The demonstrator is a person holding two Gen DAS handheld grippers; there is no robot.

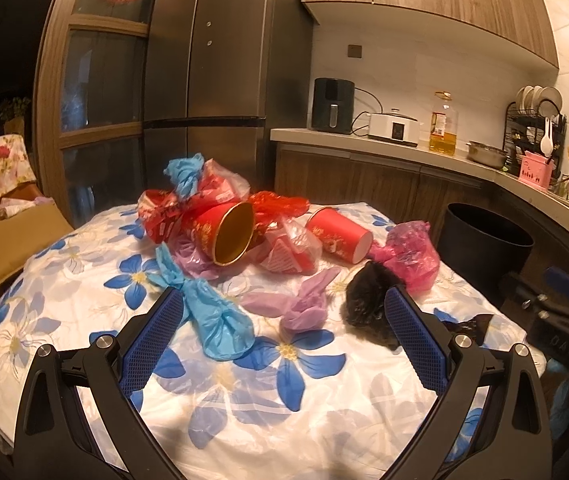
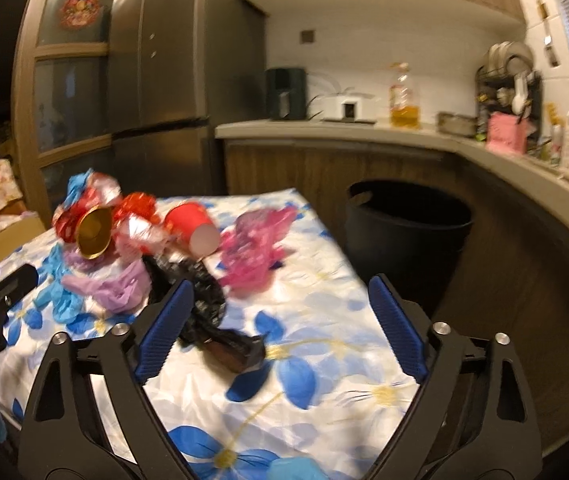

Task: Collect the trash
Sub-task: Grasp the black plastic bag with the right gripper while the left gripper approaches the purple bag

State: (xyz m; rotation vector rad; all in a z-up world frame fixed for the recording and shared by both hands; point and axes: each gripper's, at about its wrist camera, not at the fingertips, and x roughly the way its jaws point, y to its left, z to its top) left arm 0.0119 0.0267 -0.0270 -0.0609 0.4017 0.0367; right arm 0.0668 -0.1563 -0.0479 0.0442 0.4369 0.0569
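Grippers first: your left gripper [image 1: 284,312] hangs over the near part of the table [image 1: 244,420] with jaws spread wide and nothing between the pads; your right gripper [image 2: 280,304] does the same at the table's near right corner, also empty. Judgement: both are parked wide so either can drop onto a soft bundle without pre-shaping.

Nearest trash: a black bag [image 2: 208,312], crumpled, lies just ahead of the right gripper's left finger; in the left view it sits beside that gripper's right pad. Next to it, a lilac bag [image 1: 304,304] and a blue bag [image 1: 212,320], both knotted, lie between and beside your left fingers.

Mid-table: a pink bag [image 1: 408,256] sits near the right edge, closest to the bin. Two red cups lie on their sides, the small red cup [image 1: 340,236] beside the pink bag, the large red cup [image 1: 228,236] tangled in red-and-white wrappers [image 1: 164,212].

Off the right edge stands the black bin [image 2: 408,236], open-topped, nothing over its mouth.

Obstruction: the far heap overlaps itself, so you would likely drag neighbours along. The right view is blurred; cup detail is unclear there.
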